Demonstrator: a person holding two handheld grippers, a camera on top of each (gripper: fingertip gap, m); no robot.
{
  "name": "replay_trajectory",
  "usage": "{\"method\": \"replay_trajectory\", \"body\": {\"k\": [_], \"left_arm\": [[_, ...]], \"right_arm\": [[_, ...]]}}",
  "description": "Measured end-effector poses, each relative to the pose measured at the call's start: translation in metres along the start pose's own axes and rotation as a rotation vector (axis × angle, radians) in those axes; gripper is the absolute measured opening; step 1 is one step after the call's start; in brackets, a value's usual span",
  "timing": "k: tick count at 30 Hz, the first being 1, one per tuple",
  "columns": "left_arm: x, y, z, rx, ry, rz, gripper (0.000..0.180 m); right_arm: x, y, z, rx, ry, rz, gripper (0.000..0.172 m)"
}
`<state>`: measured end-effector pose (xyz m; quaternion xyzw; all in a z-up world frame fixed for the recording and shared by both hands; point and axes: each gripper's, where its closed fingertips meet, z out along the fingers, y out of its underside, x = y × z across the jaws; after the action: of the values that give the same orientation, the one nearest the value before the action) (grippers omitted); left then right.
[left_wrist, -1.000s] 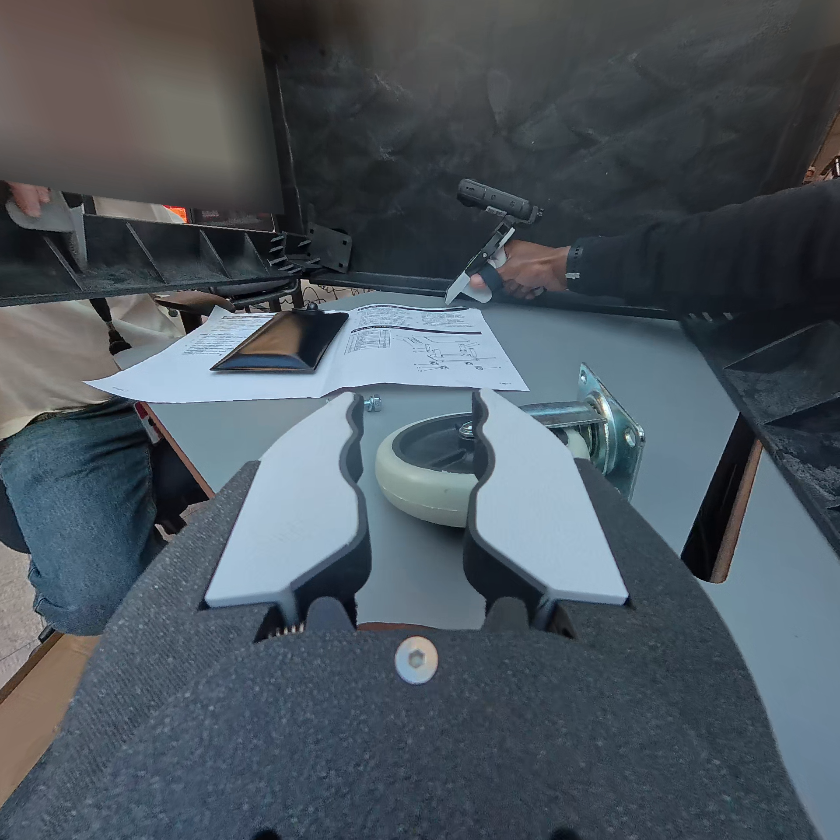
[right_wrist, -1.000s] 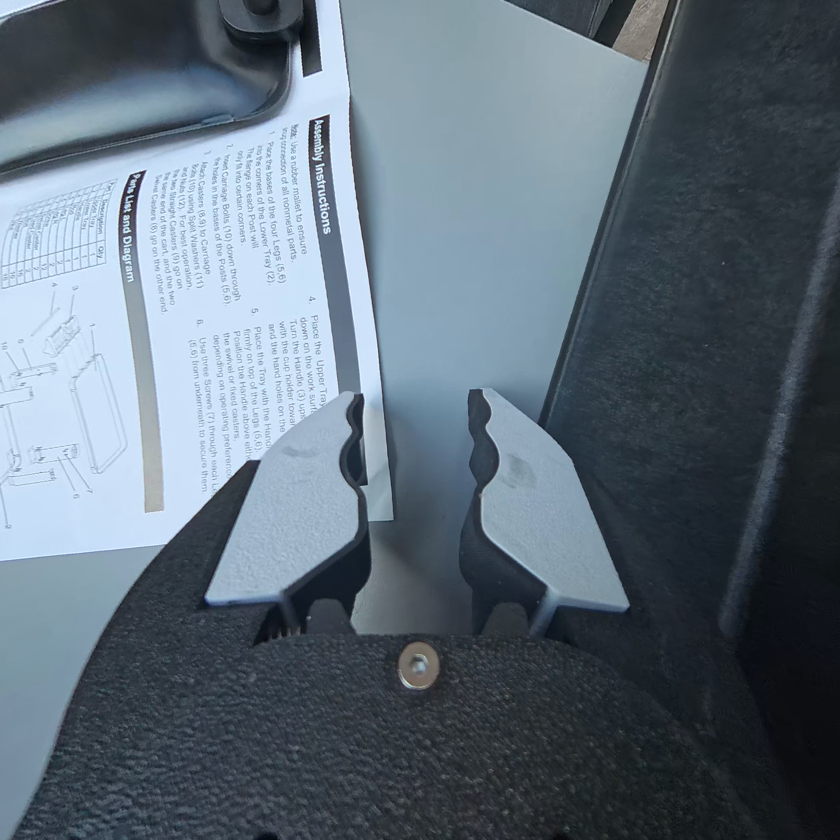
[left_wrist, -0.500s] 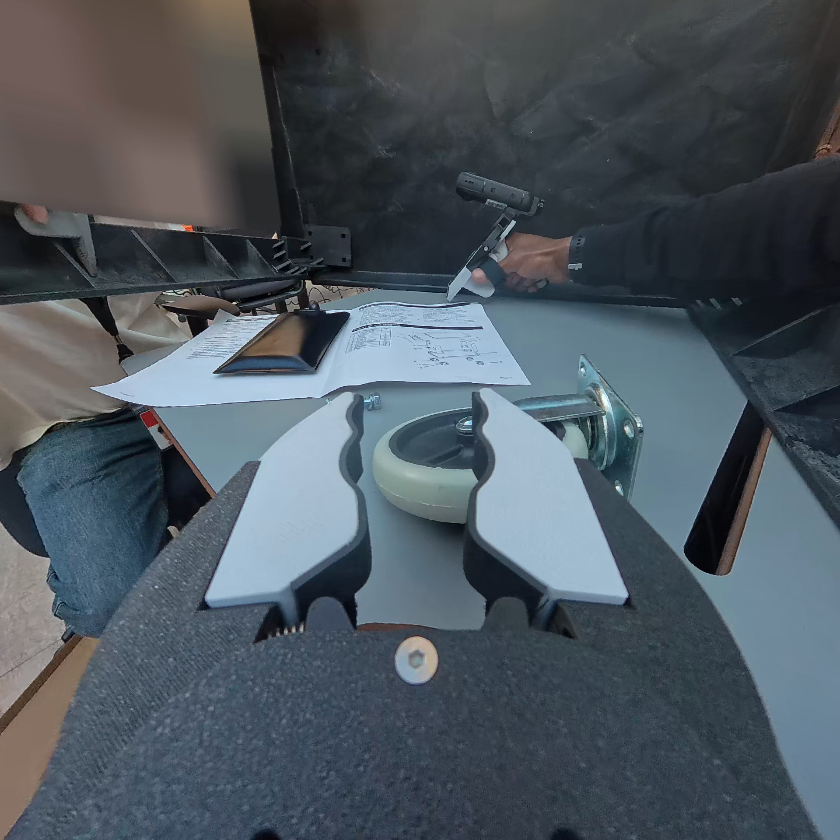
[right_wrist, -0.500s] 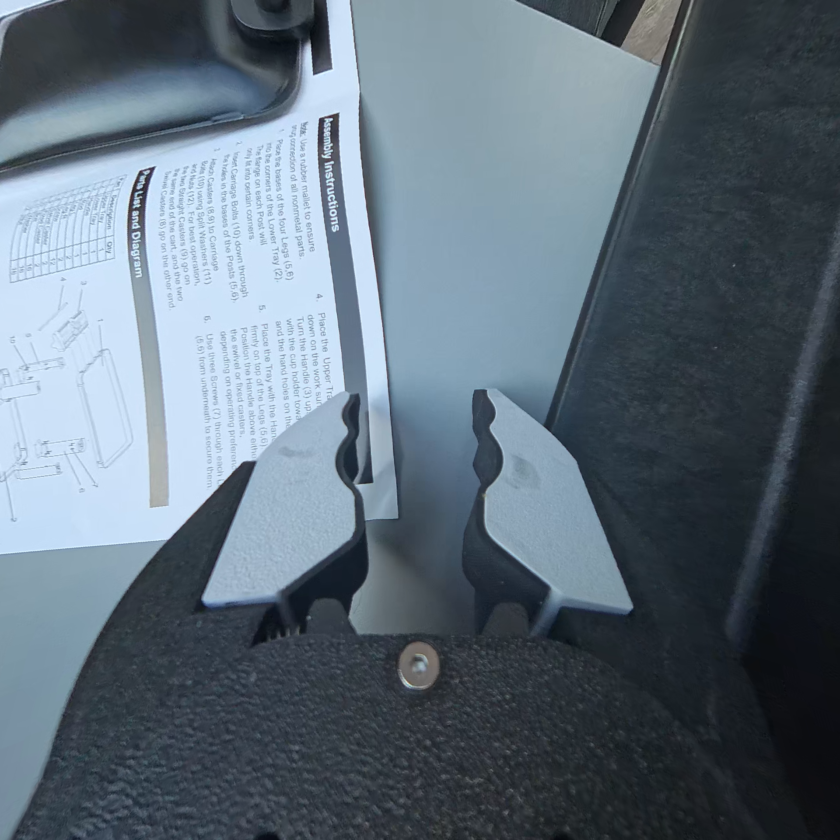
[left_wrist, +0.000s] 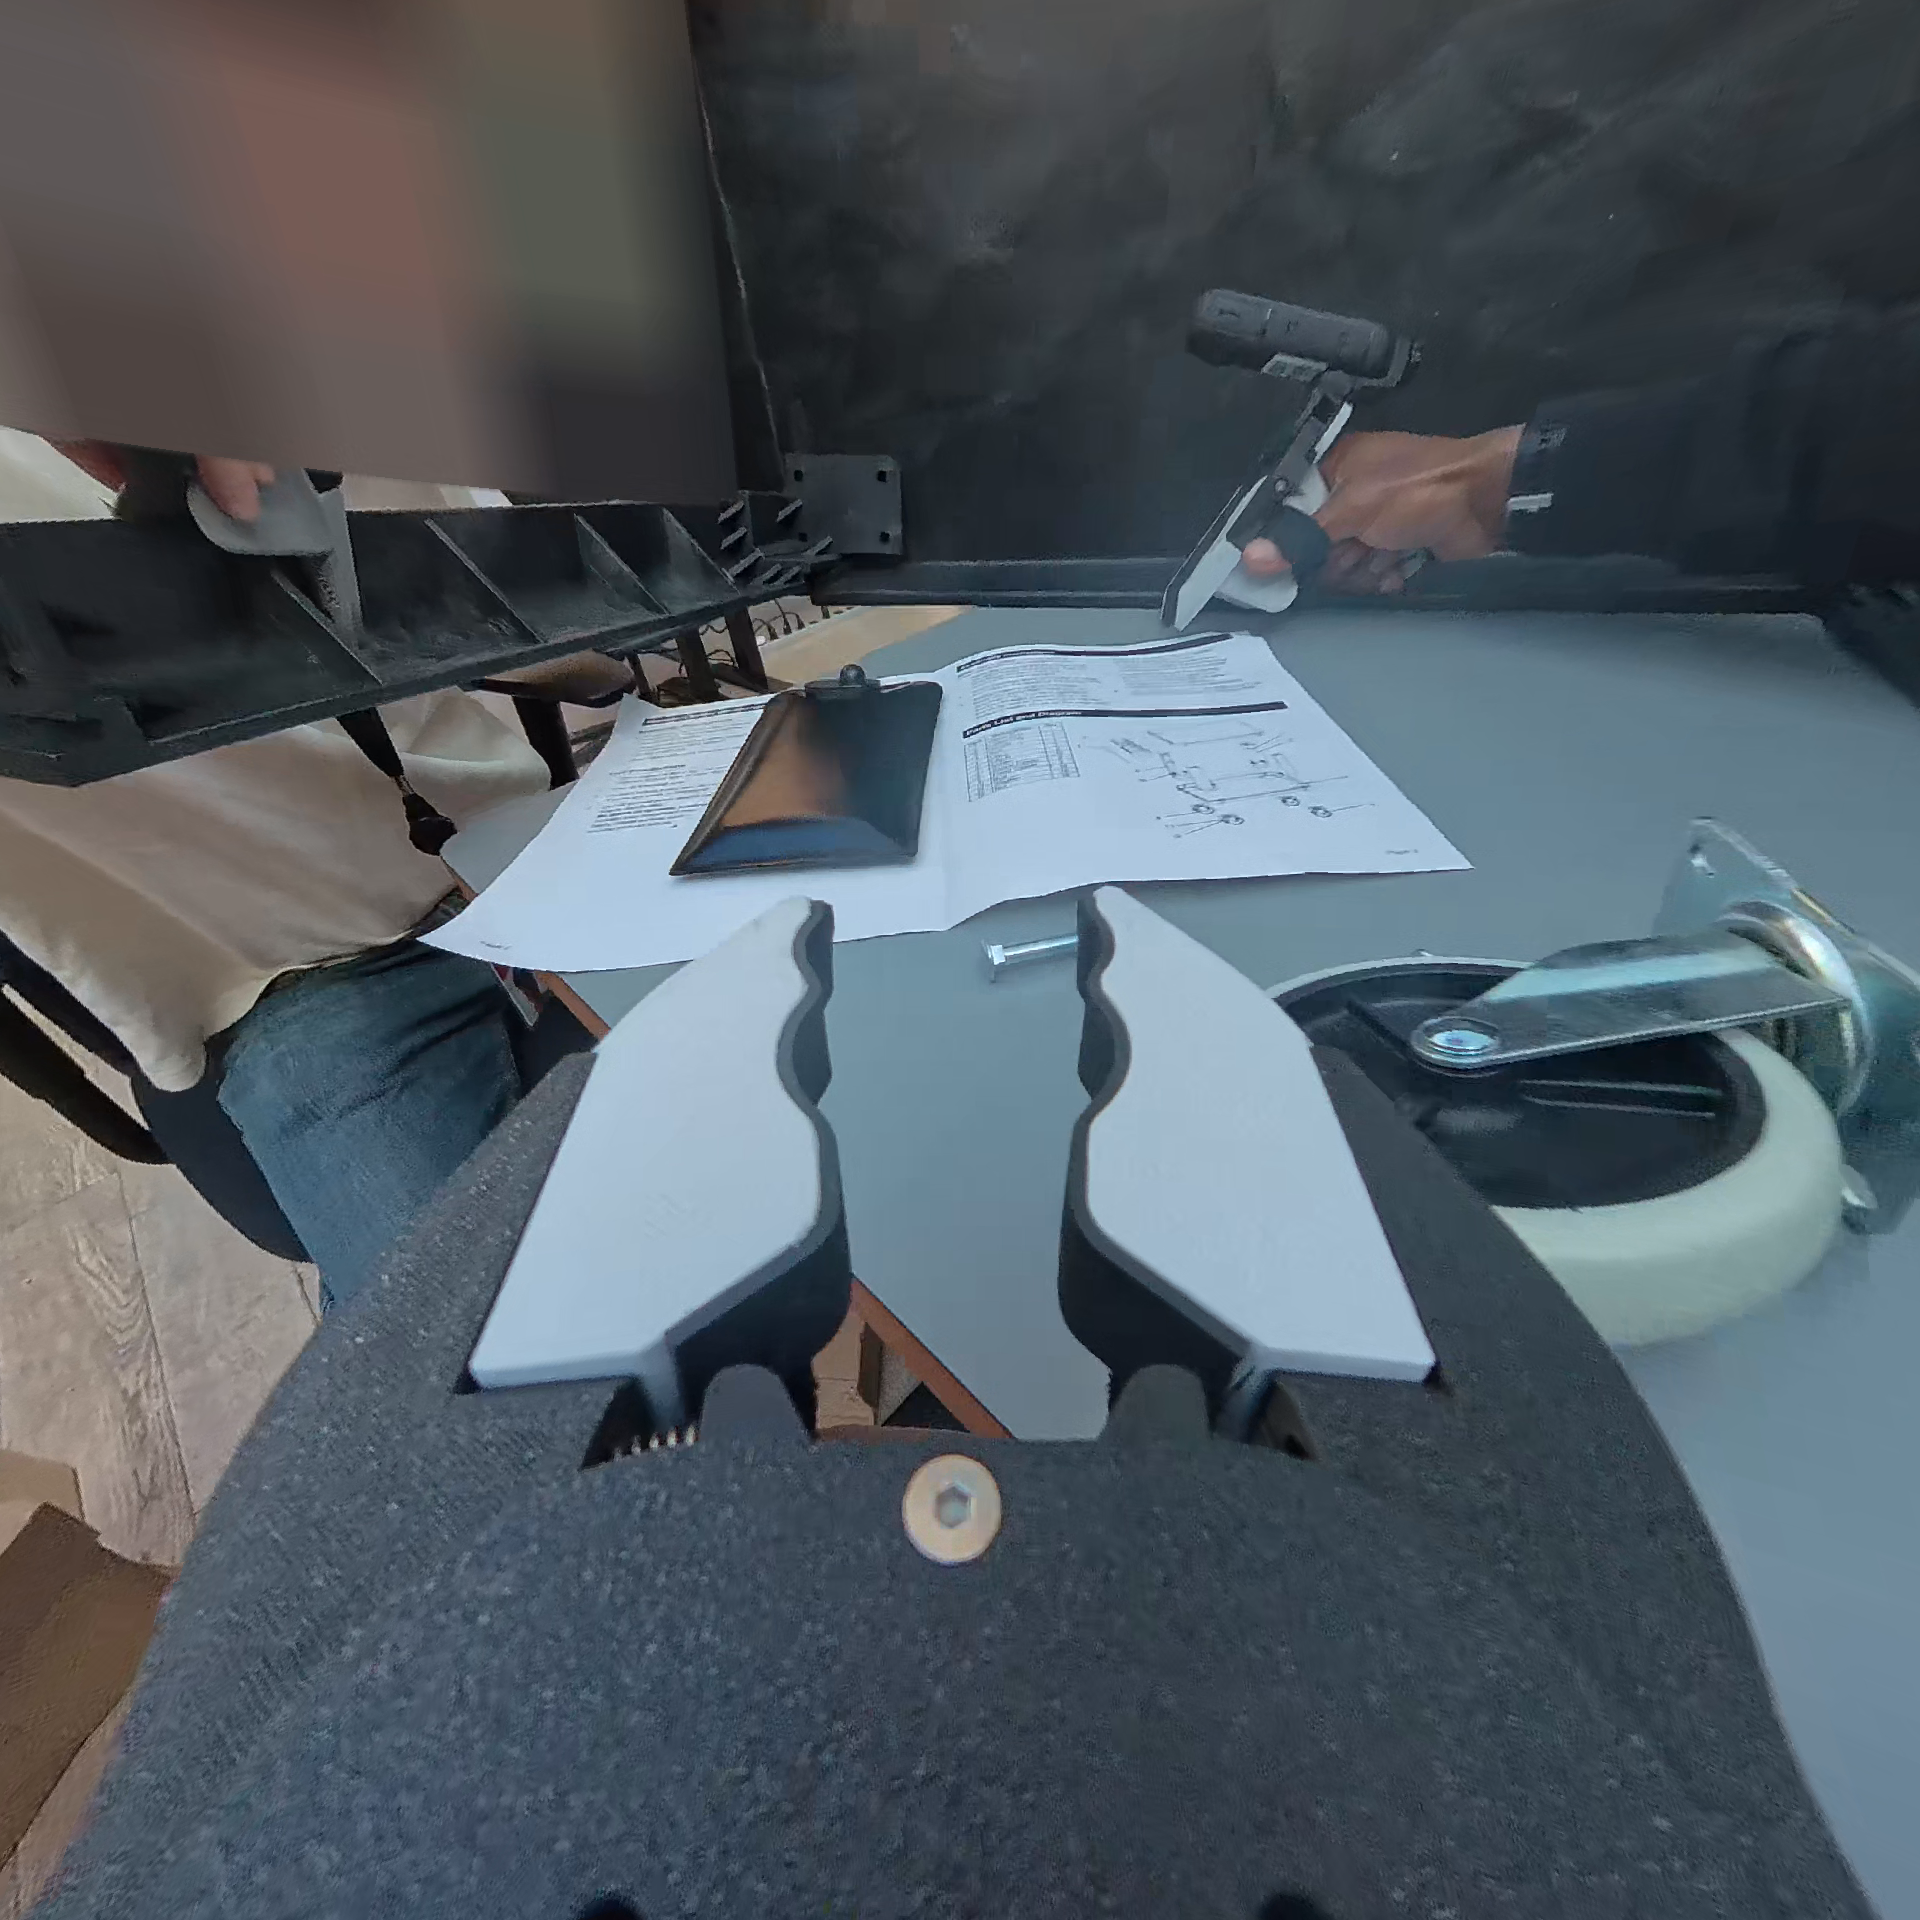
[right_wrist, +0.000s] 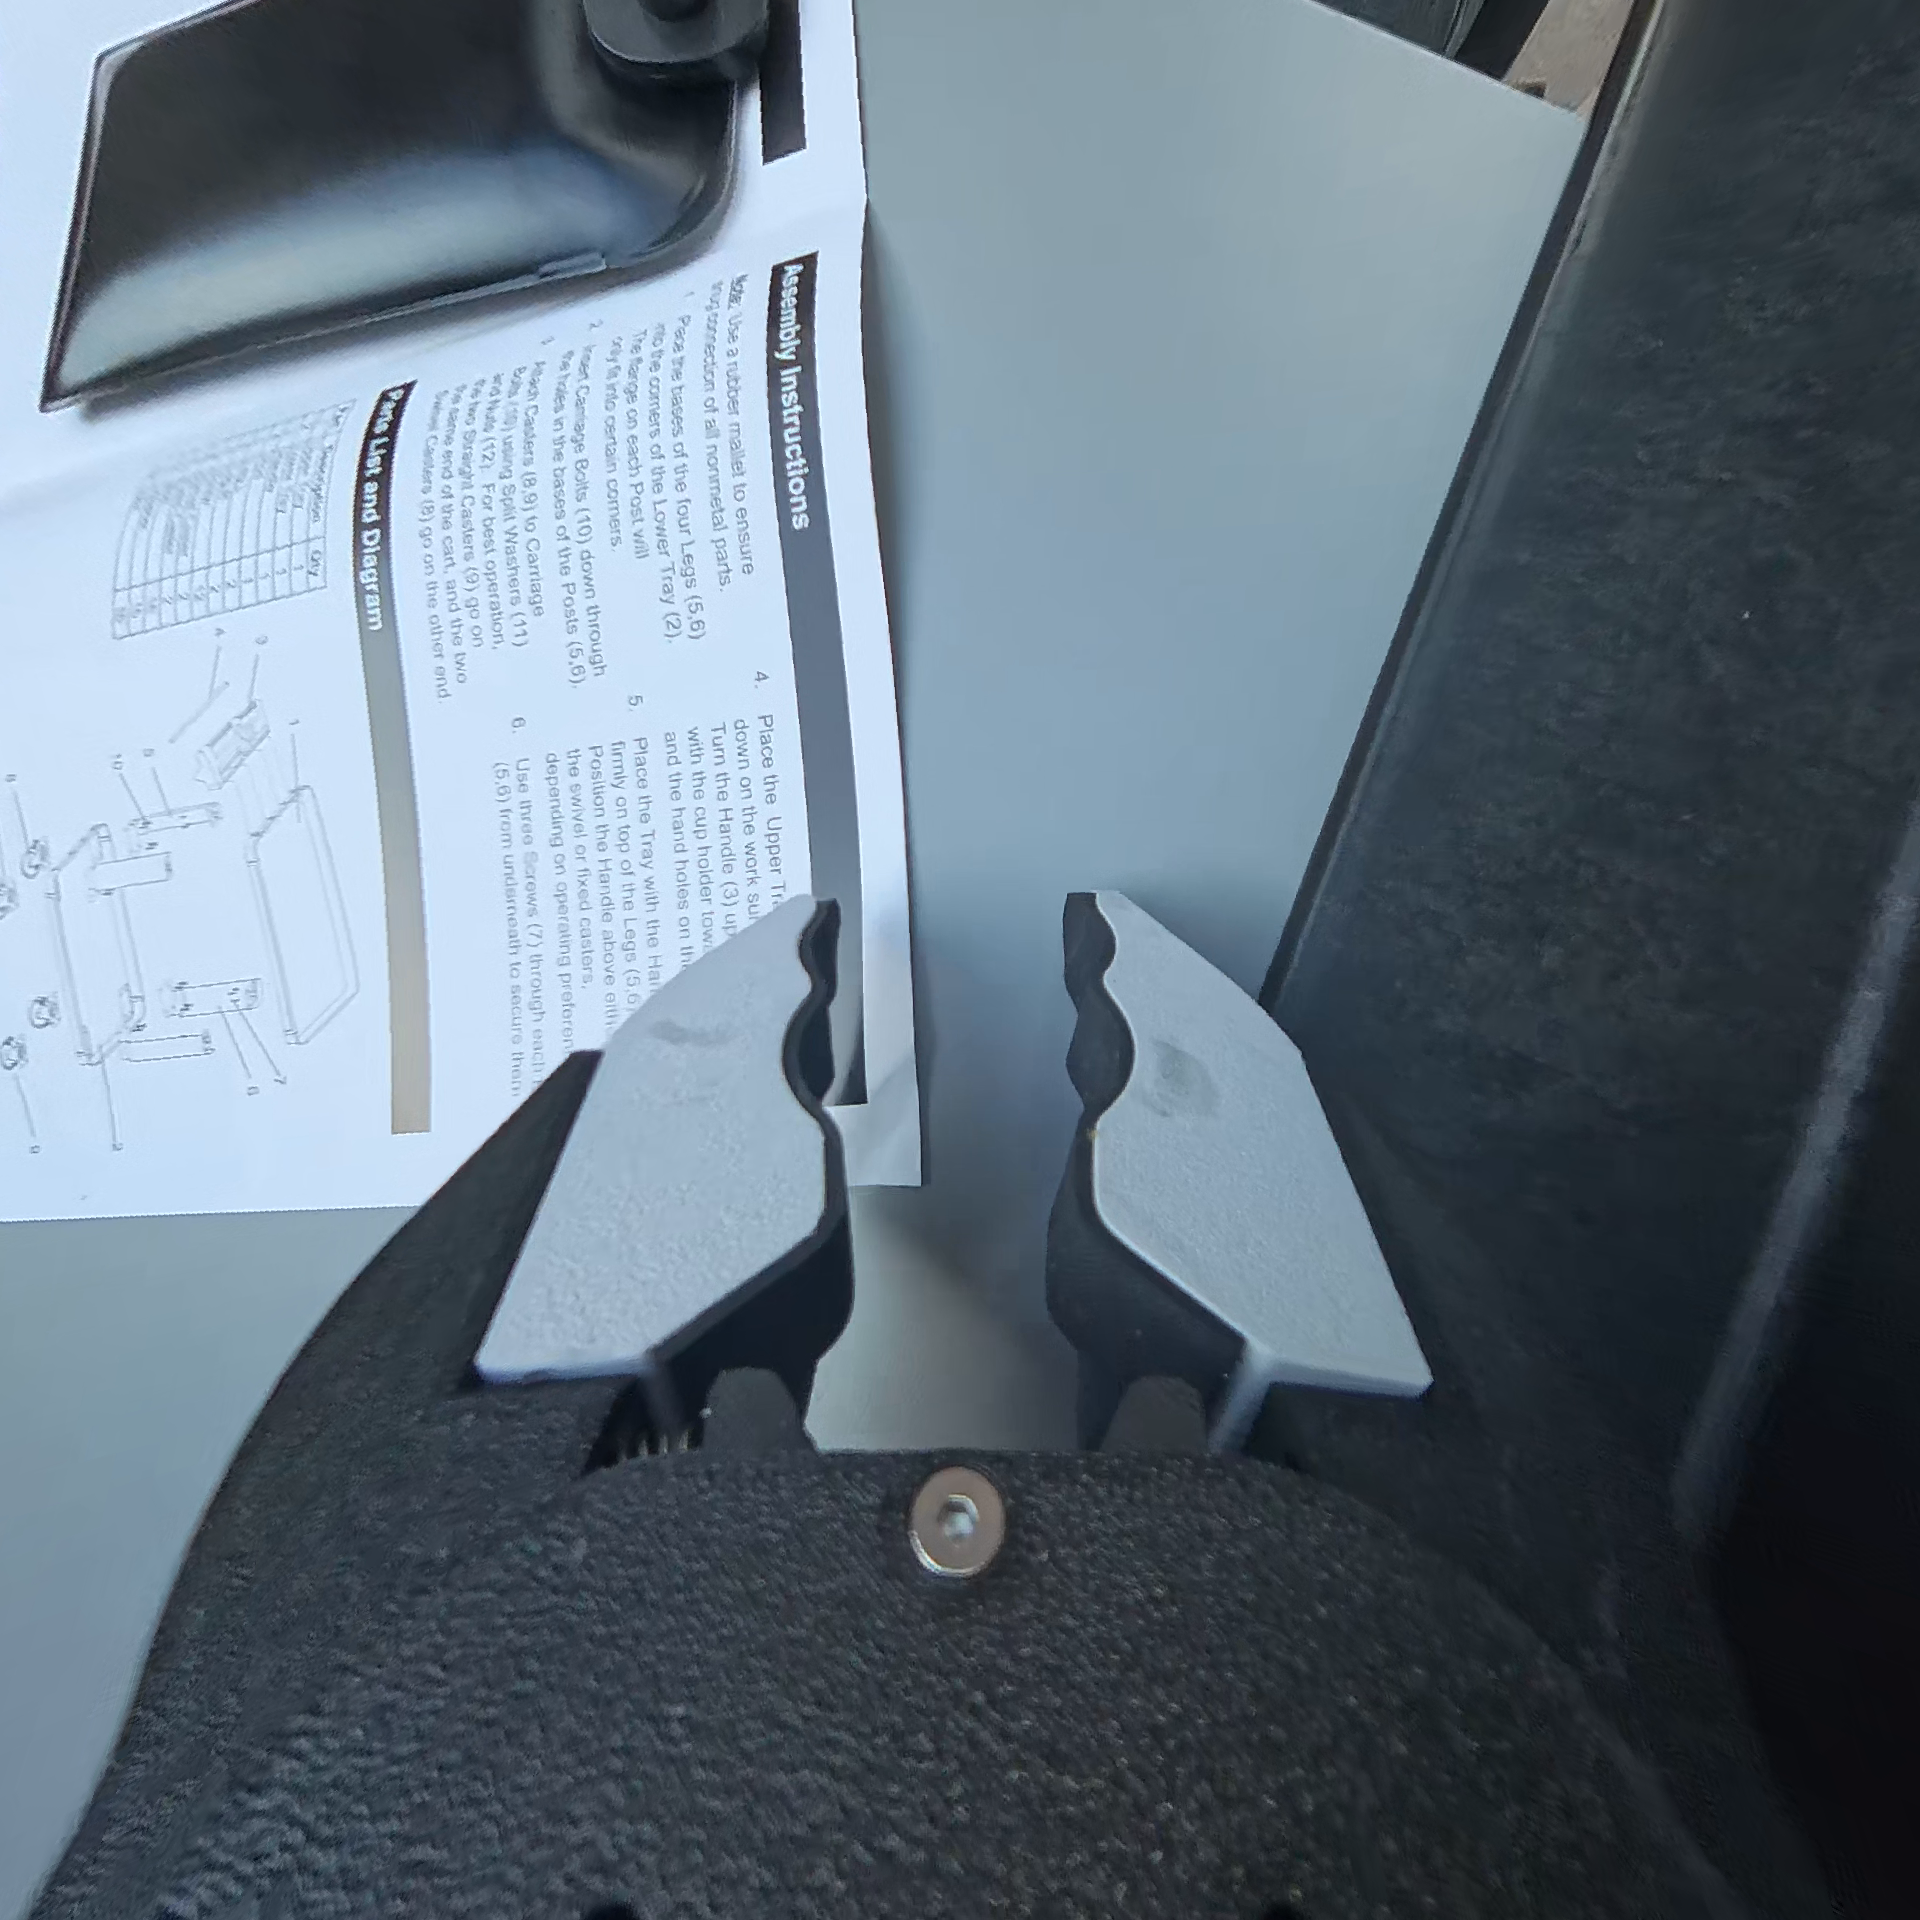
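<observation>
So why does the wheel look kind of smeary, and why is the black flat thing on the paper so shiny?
Left wrist view: the caster wheel at the right edge looks smeared and stretched, probably motion blur plus wide-angle bending; the black plate on the paper sheet mirrors bright light. Right wrist view: the same plate shows soft glare and slight blur; the print is sharper.

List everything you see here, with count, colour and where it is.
Table: one, grey.
Instruction sheet: one, white, mid-table.
Tray: one, glossy black, on the sheet.
Bolt: one, silver, beyond the left tongs.
Caster wheel: one, cream with metal bracket, lying right.
Ribbed plastic part: one, black, held up at left.
Seated person: one, left.
Left tongs: open, empty.
Right tongs: open, empty, over table.
</observation>
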<state>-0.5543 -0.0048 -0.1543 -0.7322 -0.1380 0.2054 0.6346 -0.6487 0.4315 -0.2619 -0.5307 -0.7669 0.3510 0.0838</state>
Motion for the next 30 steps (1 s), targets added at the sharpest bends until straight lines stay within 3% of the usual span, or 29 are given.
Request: {"method": "replay_trajectory", "body": {"k": [4,7,11,16,21,26,30], "left_arm": [[-0.024,0.007,0.046,-0.014,-0.020,-0.014,0.045],[-0.065,0.019,0.072,-0.017,-0.124,-0.068,0.047],[-0.132,0.032,0.086,0.015,-0.242,-0.171,0.060],[-0.188,0.033,0.097,0.062,-0.255,-0.310,0.064],[-0.168,0.043,0.126,0.012,-0.216,-0.363,0.064],[-0.141,0.053,0.140,-0.057,-0.345,-0.250,0.061],[-0.147,0.052,0.128,-0.061,-0.503,-0.171,0.058]], "right_arm": [[0.003,-0.025,0.007,0.032,0.044,-0.071,0.041],[0.016,-0.041,0.020,0.048,0.110,-0.136,0.040],[0.016,-0.040,0.030,-0.008,0.030,-0.082,0.040],[0.011,-0.041,0.023,0.044,-0.049,-0.026,0.040],[0.023,-0.051,0.030,-0.001,0.052,-0.068,0.038],[0.045,-0.132,0.037,0.128,0.276,-0.288,0.025],[0.089,-0.170,0.075,-0.019,0.477,-0.429,0.015]]}}
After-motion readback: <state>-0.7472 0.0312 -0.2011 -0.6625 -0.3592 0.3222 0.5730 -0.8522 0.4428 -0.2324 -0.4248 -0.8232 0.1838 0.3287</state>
